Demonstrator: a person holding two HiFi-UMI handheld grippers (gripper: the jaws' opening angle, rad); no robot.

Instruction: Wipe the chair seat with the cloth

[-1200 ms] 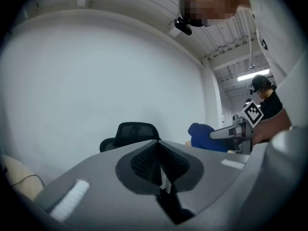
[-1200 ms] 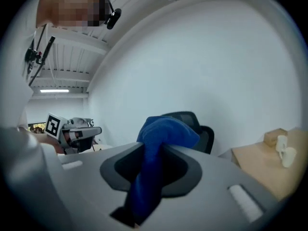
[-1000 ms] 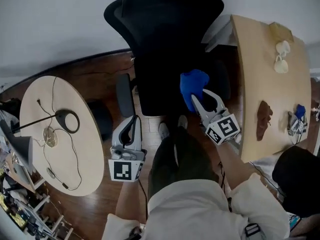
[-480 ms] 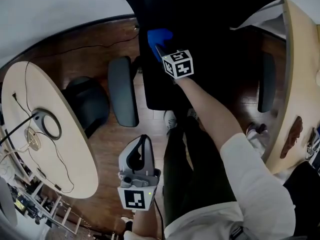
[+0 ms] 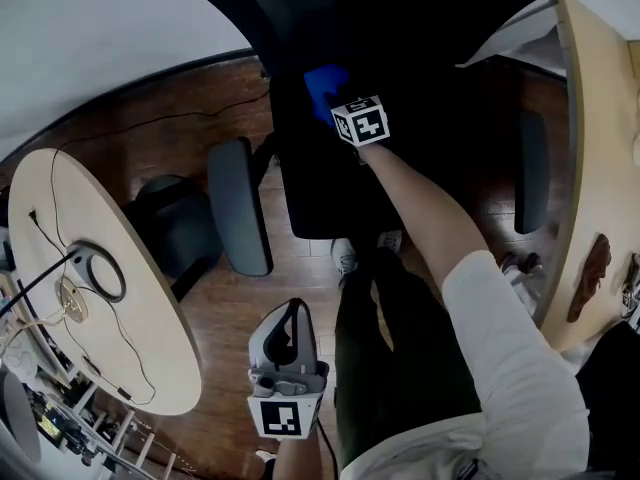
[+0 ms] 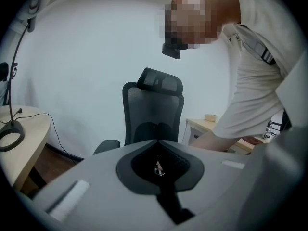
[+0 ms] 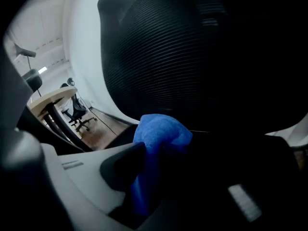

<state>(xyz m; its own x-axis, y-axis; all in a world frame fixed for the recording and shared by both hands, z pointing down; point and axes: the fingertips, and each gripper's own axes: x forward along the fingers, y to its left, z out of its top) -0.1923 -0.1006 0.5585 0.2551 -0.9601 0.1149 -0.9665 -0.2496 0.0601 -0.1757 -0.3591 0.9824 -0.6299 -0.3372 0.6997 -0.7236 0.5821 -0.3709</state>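
Note:
The black office chair's seat [image 5: 330, 178] fills the upper middle of the head view, with its mesh backrest [image 7: 192, 57] looming close in the right gripper view. My right gripper [image 5: 328, 96] is shut on a bunched blue cloth [image 5: 322, 81] and holds it at the seat's back left part, close to the backrest. In the right gripper view the blue cloth [image 7: 156, 143] bulges out between the jaws. My left gripper [image 5: 285, 353] hangs low over the wooden floor, away from the chair, jaws closed with nothing between them.
The chair's left armrest [image 5: 238, 203] and right armrest [image 5: 531, 168] flank the seat. A round table [image 5: 90, 298] with a cabled ring object stands at left. A wooden desk [image 5: 600, 158] runs along the right. The person's legs [image 5: 390, 348] stand before the seat.
My right gripper has carried the blue cloth from the seat's right side across to its back left, then edged slightly farther back. The left gripper has dropped lower in the head view.

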